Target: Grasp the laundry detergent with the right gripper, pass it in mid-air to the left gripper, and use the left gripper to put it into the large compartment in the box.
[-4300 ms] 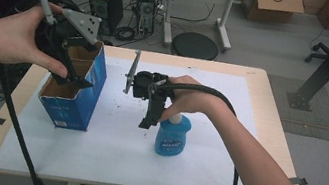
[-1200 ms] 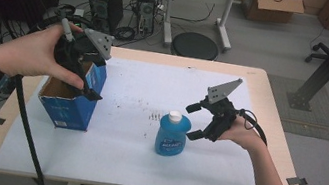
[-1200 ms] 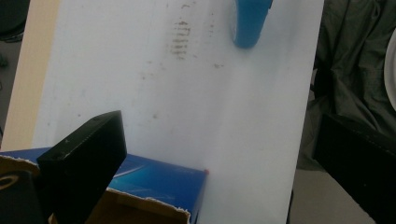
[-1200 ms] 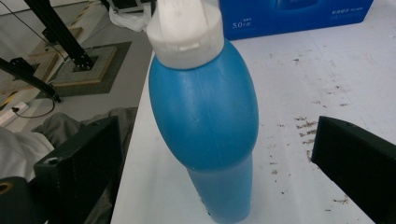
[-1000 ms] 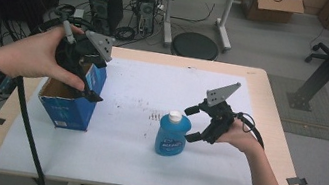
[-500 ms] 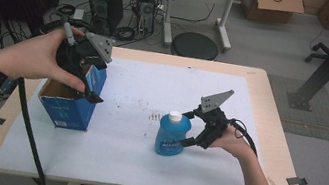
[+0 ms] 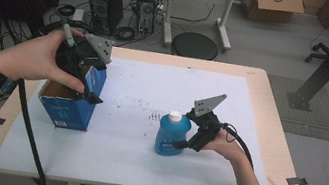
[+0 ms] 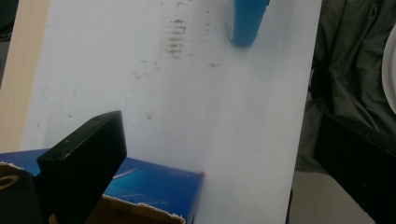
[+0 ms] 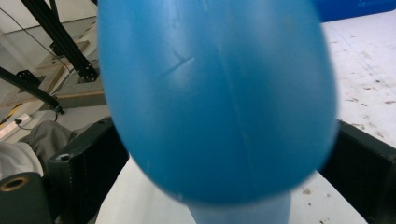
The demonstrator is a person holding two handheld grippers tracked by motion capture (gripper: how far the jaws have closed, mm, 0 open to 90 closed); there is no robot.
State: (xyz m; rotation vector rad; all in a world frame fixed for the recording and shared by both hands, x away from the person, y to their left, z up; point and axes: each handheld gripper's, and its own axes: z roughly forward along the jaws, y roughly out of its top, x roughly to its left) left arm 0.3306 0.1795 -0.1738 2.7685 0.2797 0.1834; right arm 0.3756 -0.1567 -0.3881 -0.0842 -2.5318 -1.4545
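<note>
on the white sheet covering the wooden table (image 7: 270, 115), a translucent blue plastic bottle with a white cap (image 7: 172, 135) stands upright near the middle. the right gripper (image 7: 188, 143) has its jaws spread on either side of the bottle's body, apparently not yet clamped. the left gripper (image 7: 87, 94), jaws wide apart and holding nothing, hovers at the rim of an open blue cardboard box (image 7: 69, 107).
</note>
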